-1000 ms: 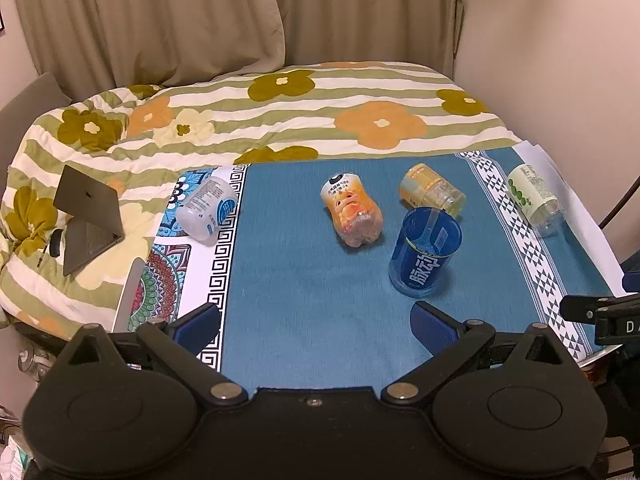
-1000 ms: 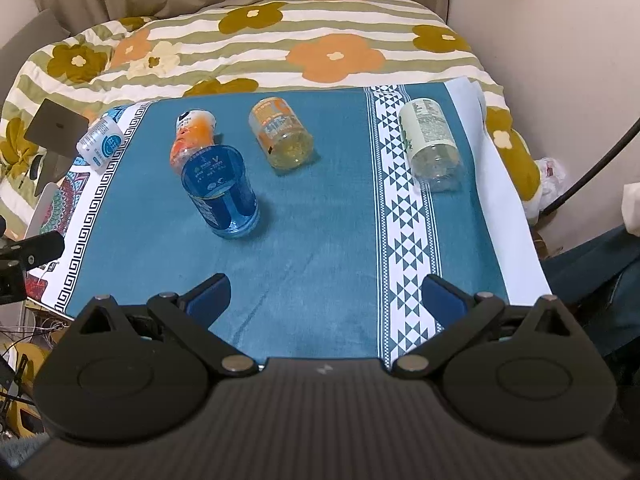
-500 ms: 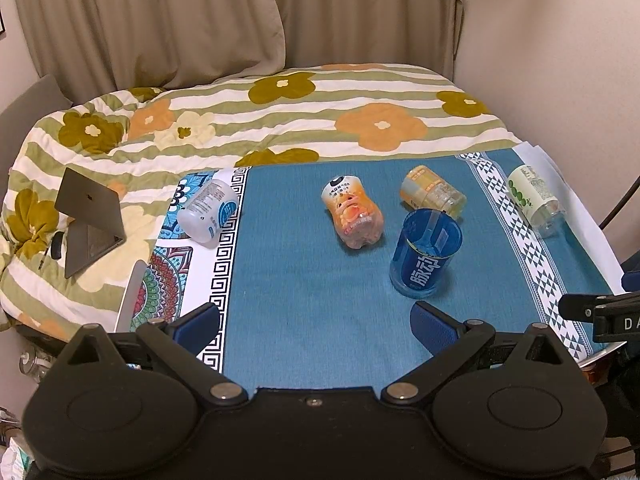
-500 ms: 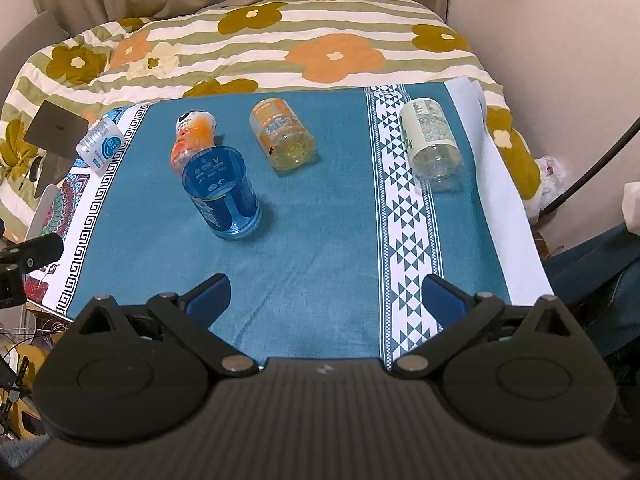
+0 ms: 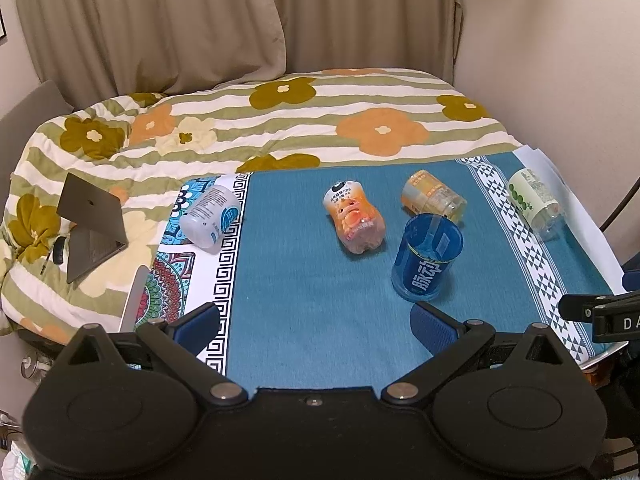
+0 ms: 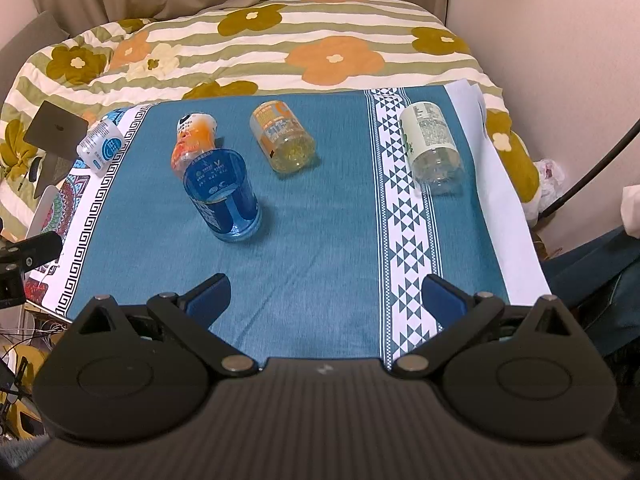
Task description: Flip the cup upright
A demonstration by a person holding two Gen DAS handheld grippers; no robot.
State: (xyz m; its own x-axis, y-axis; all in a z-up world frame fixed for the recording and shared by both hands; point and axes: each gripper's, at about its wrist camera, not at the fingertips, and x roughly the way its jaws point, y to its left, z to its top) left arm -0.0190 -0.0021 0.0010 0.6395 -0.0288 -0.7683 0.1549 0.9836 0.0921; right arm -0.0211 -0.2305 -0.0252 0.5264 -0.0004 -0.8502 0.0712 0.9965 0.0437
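Observation:
A blue see-through cup (image 5: pixel 427 263) stands upright on the teal cloth (image 5: pixel 312 280), open end up; it also shows in the right wrist view (image 6: pixel 222 196). An orange cup (image 5: pixel 354 216) (image 6: pixel 194 140), a yellow-orange cup (image 5: pixel 434 198) (image 6: pixel 284 140), a green-and-white cup (image 5: pixel 534 202) (image 6: pixel 430 146) and a white-and-blue cup (image 5: pixel 210 216) (image 6: pixel 100 146) lie on their sides. My left gripper (image 5: pixel 316 326) is open and empty, near the cloth's front edge. My right gripper (image 6: pixel 326 300) is open and empty, in front of the blue cup.
A flowered striped blanket (image 5: pixel 280 120) covers the bed behind the cloth. A grey laptop (image 5: pixel 90 226) stands open at the left. A patterned mat (image 5: pixel 172 276) lies under the cloth's left edge. A wall (image 5: pixel 560 60) runs along the right.

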